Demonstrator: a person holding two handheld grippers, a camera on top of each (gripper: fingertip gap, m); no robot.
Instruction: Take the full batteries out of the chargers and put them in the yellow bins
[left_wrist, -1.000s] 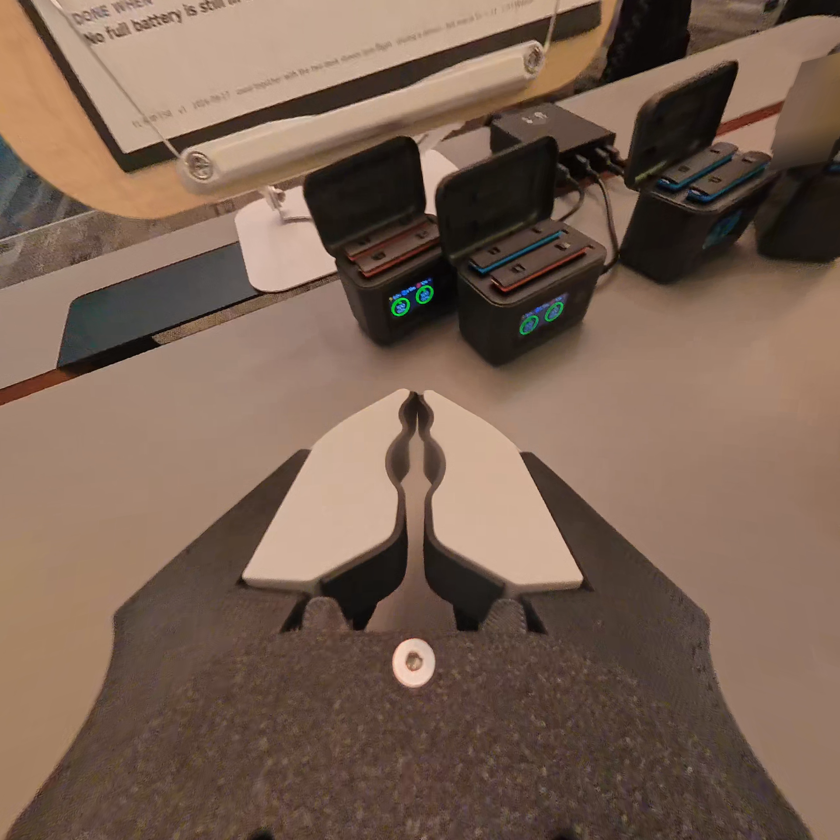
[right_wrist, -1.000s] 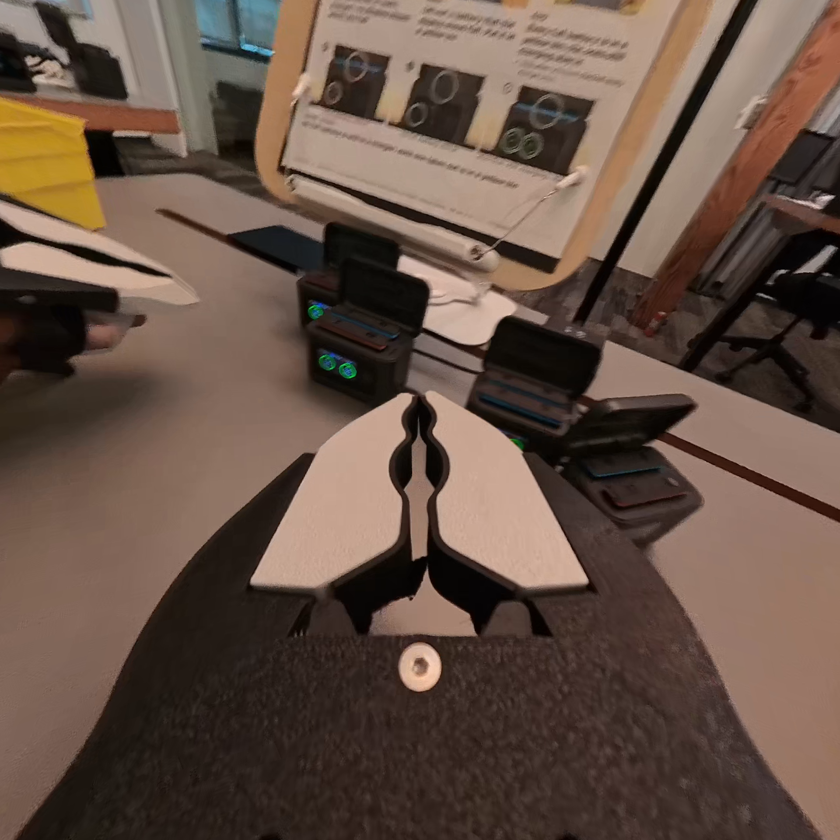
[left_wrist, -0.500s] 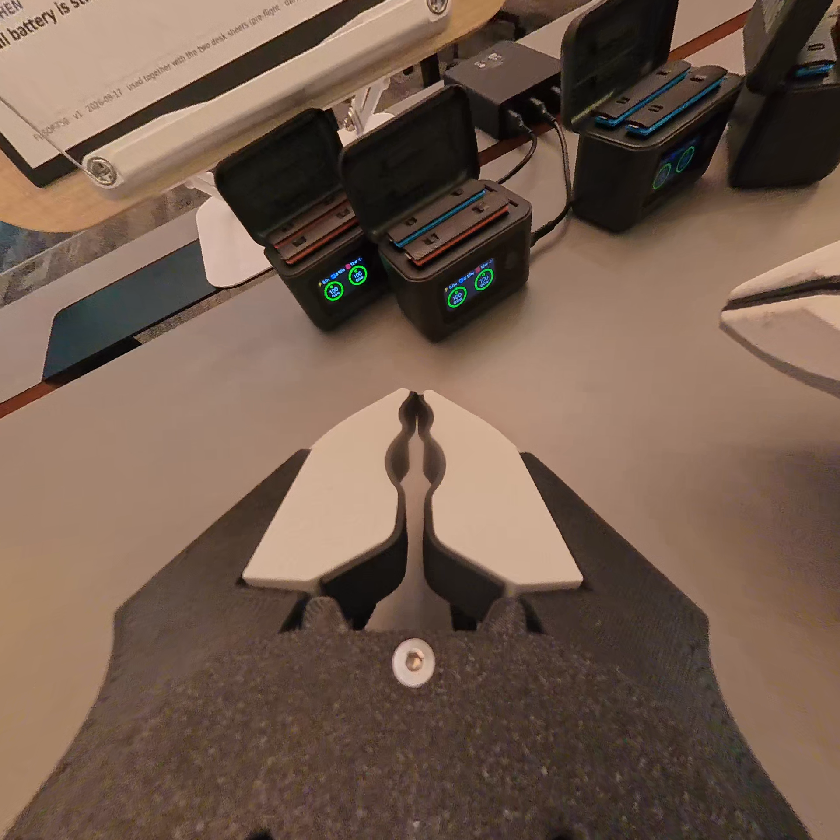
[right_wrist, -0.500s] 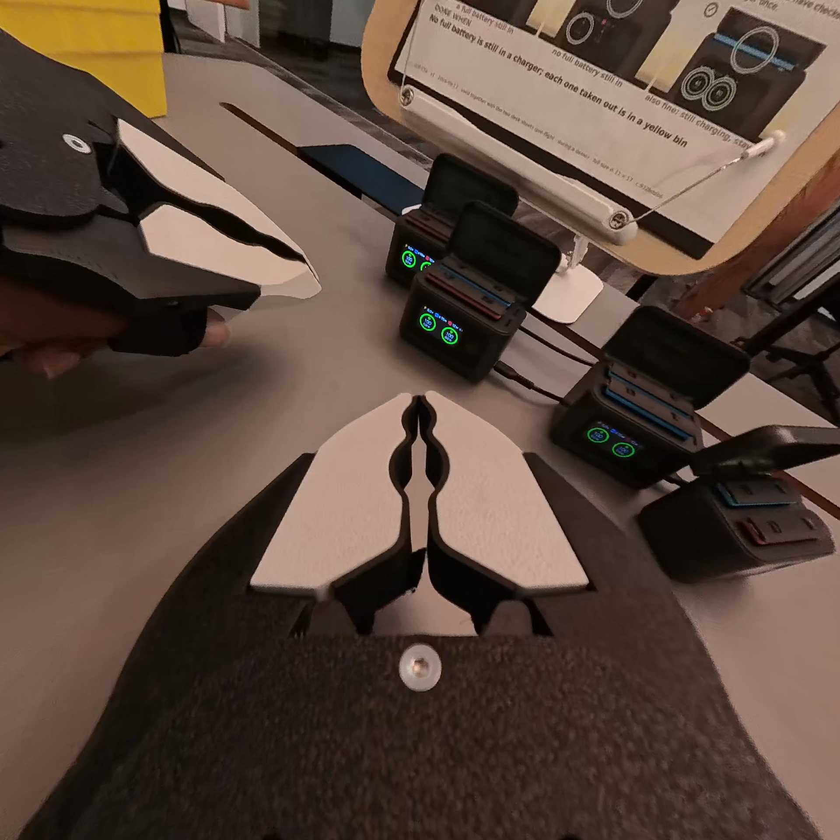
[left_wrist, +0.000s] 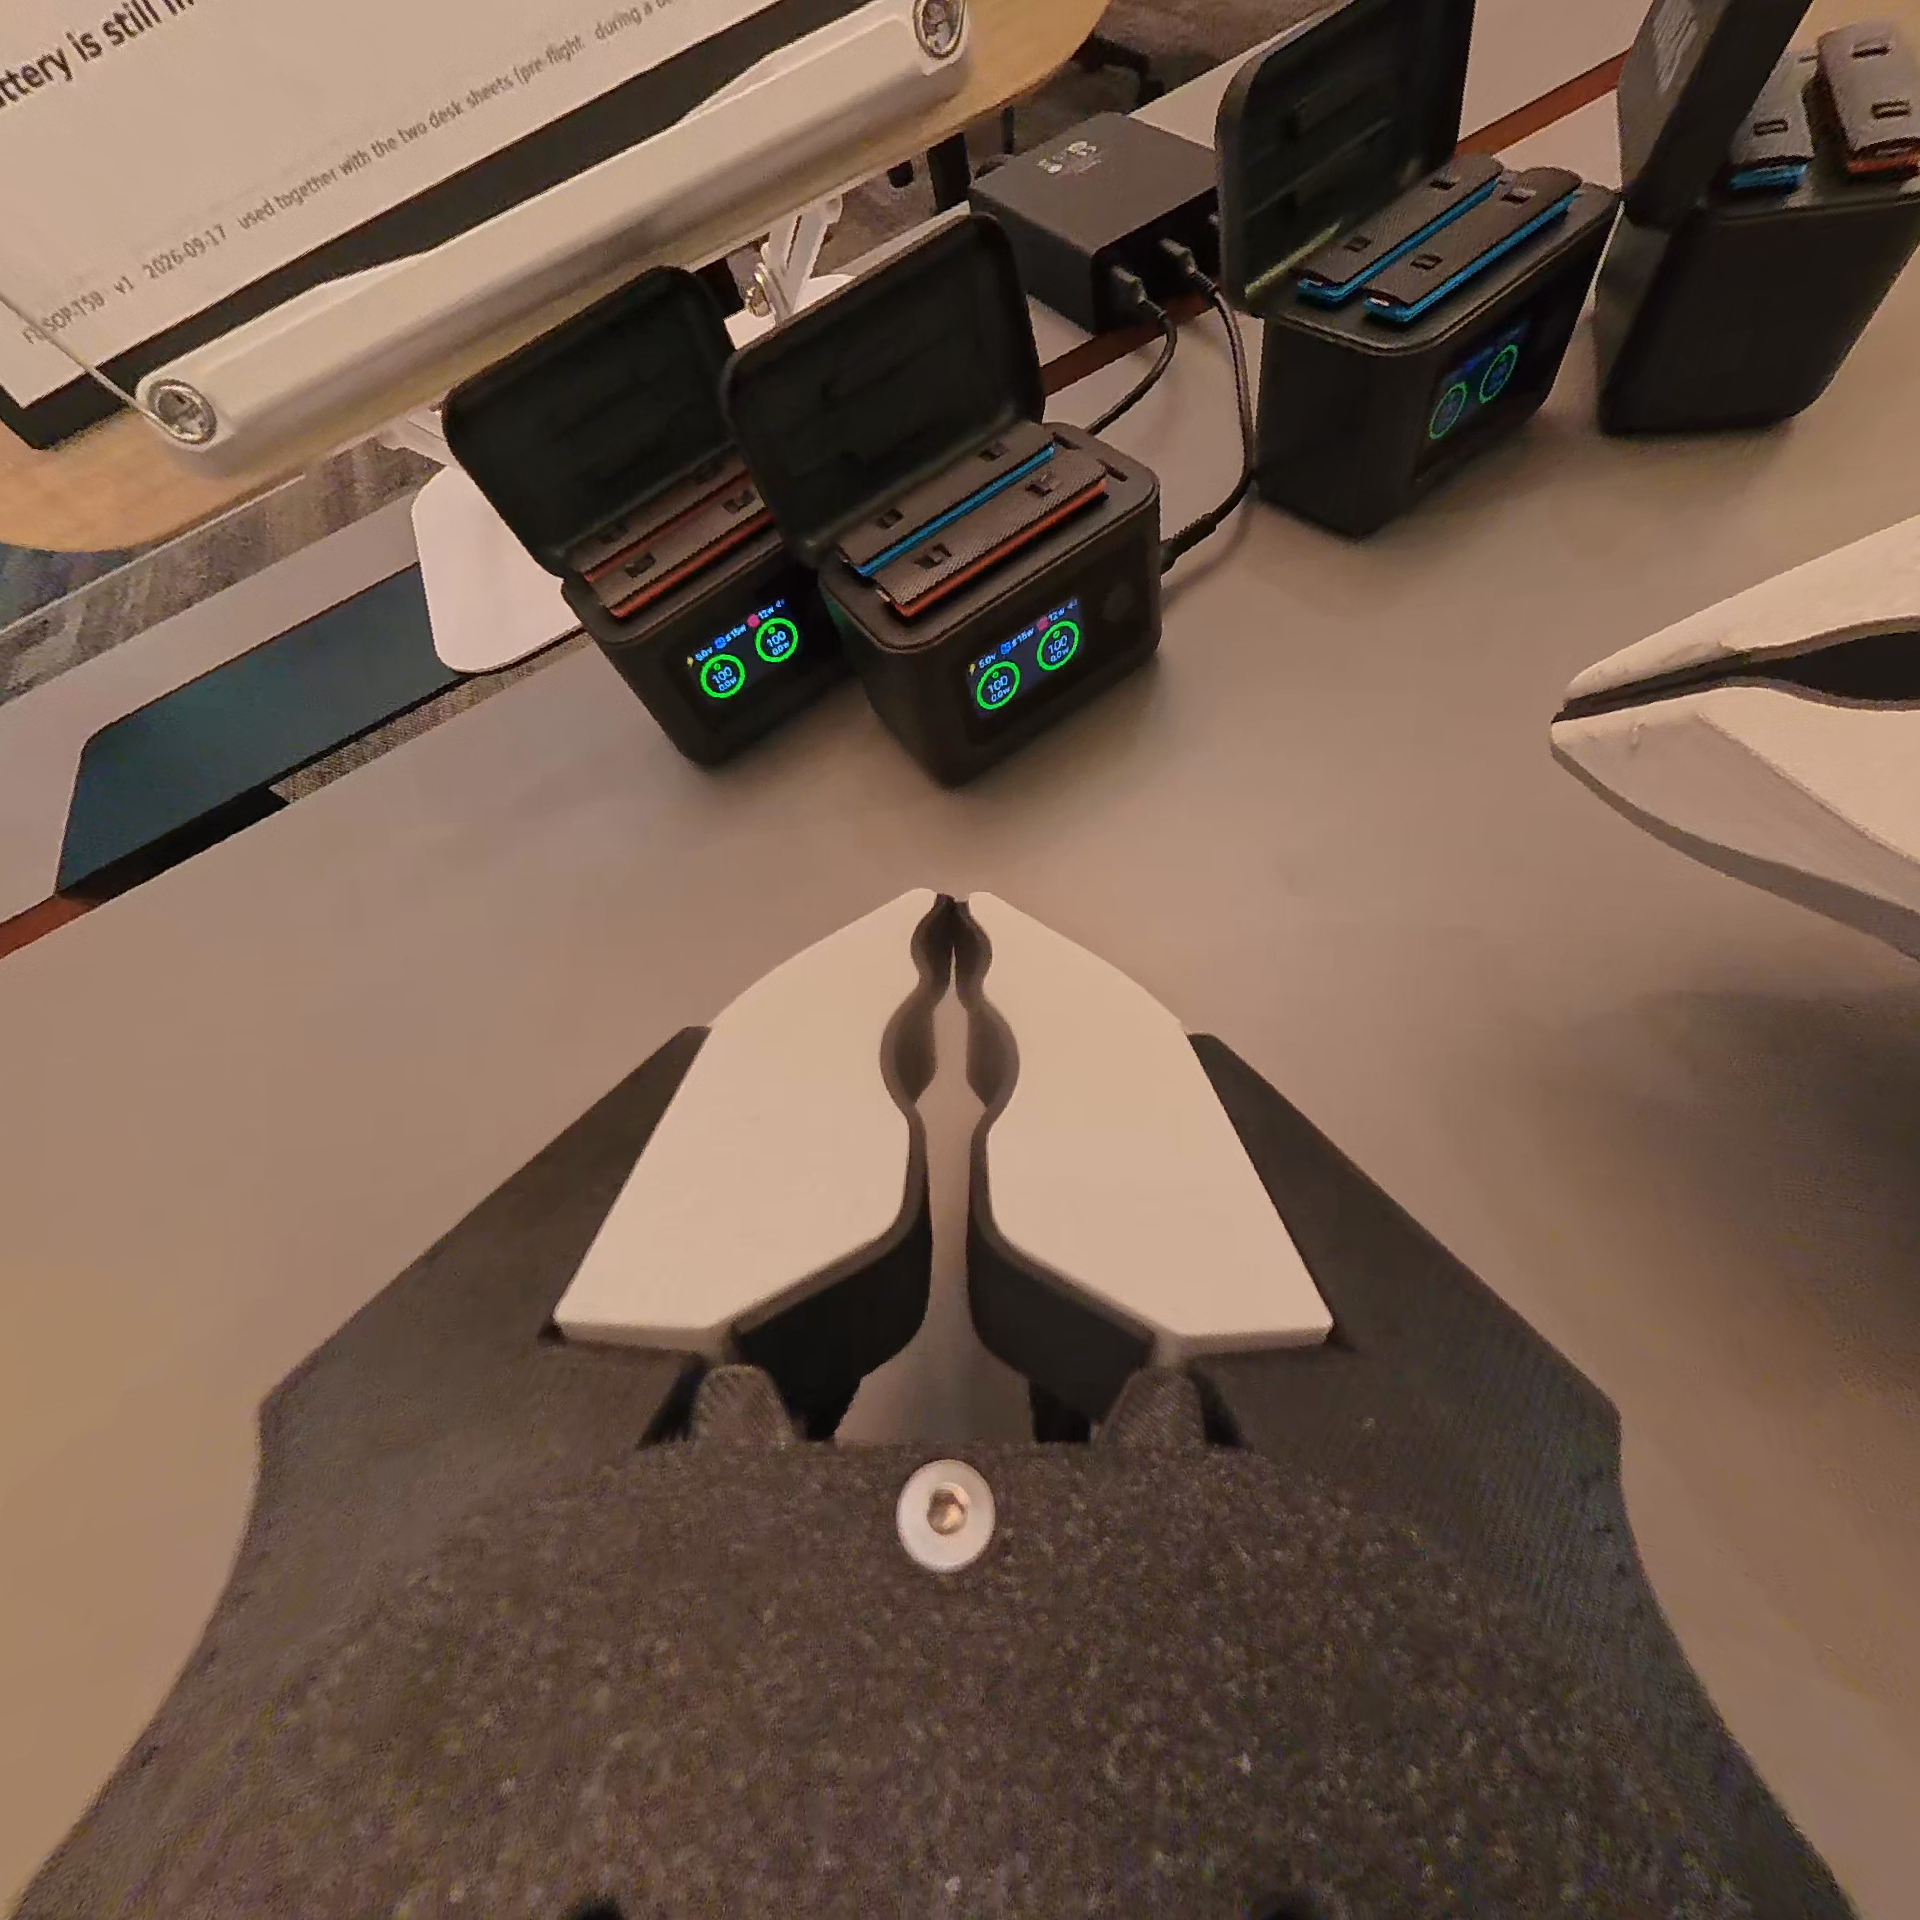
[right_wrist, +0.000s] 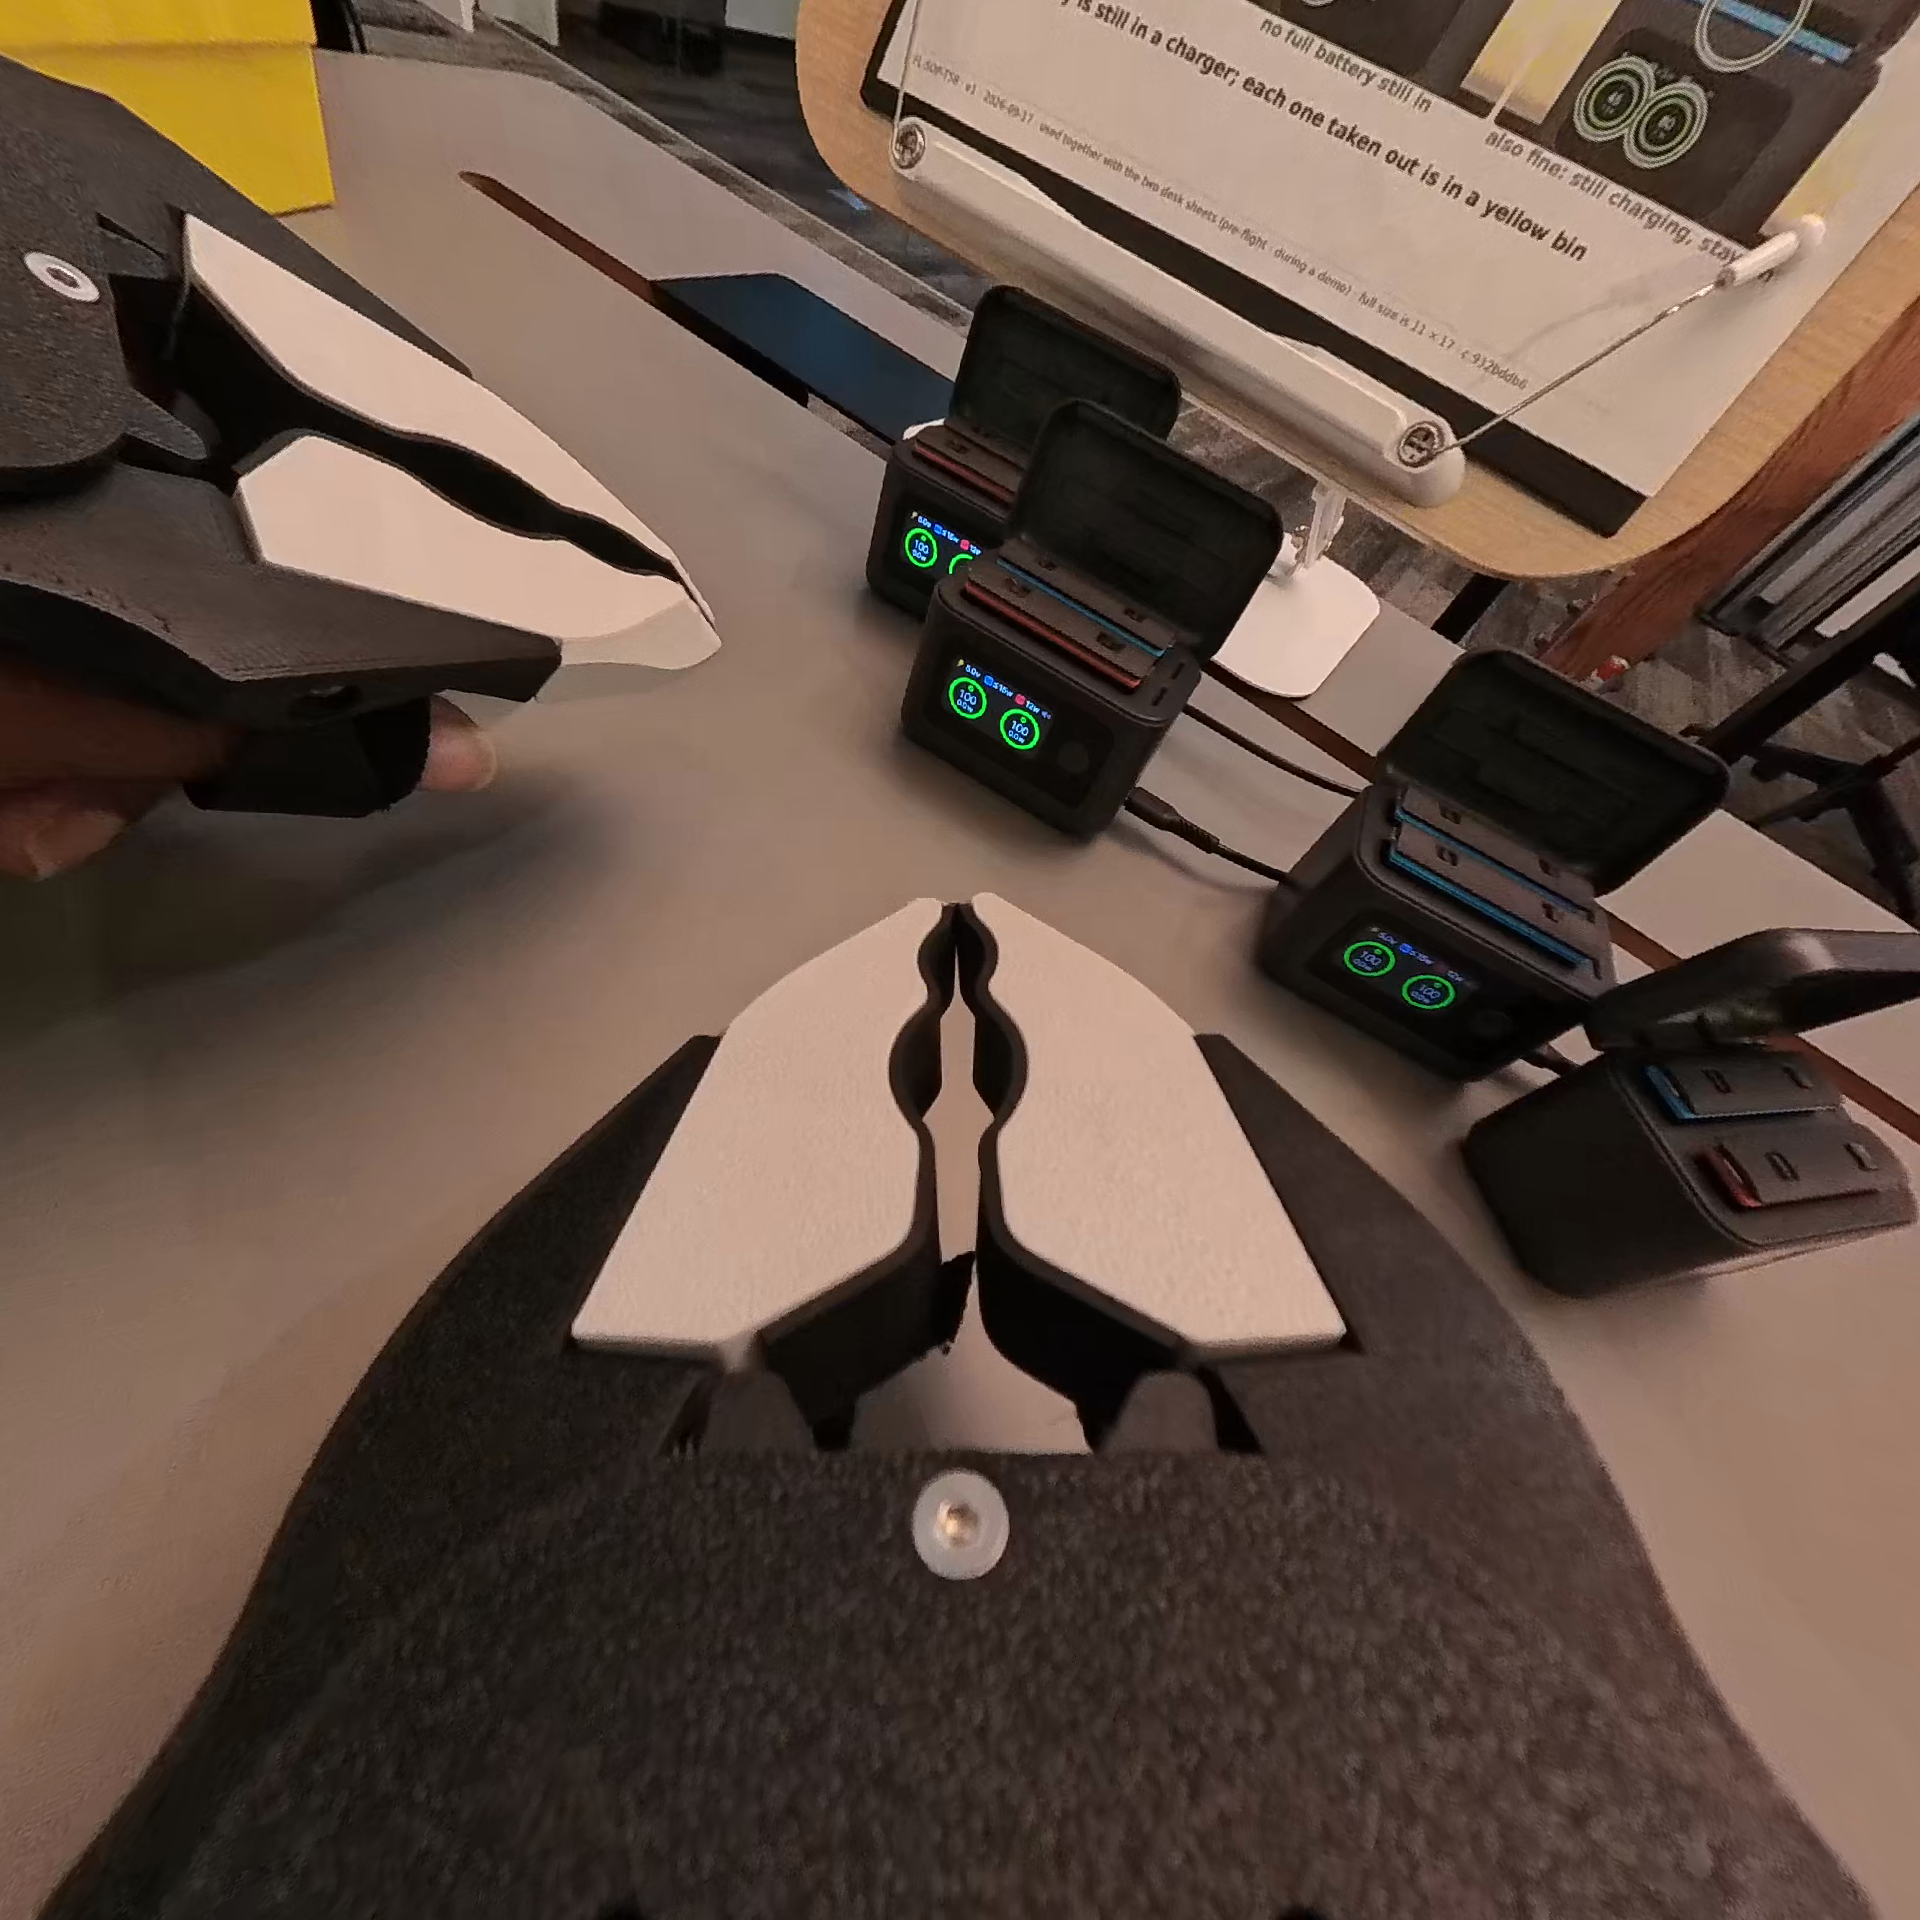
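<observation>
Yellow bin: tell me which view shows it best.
The right wrist view. Only there does the yellow bin appear, as a corner at the top left edge beyond the left tool; most of it is cut off. The left wrist view shows none of it, only the chargers and the sign stand.

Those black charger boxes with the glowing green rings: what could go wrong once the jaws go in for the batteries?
1. The two leftmost black charger boxes stand almost touching, so jaws reaching into one might bump the other or its raised lid.
2. Thin black cables run behind to a black power hub; a tug might drag a box.
3. Both the left gripper and right gripper are shut, and they hover close together, so they could collide.
</observation>
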